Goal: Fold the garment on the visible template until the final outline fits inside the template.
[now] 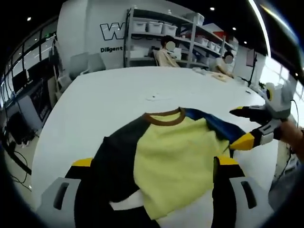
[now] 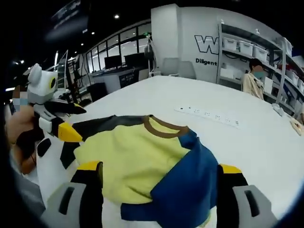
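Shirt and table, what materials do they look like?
Shirt: soft knit fabric, probably cotton jersey; matte, drapes and wrinkles, with a ribbed brown collar. Table: smooth white hard top, likely laminate; faint sheen, material not certain.

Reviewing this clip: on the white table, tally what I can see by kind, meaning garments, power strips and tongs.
Garments: 1, the yellow, black and blue shirt.
Power strips: 1, the white power strip beyond the collar.
Tongs: 2, the left tongs and the right tongs.
Total: 4.
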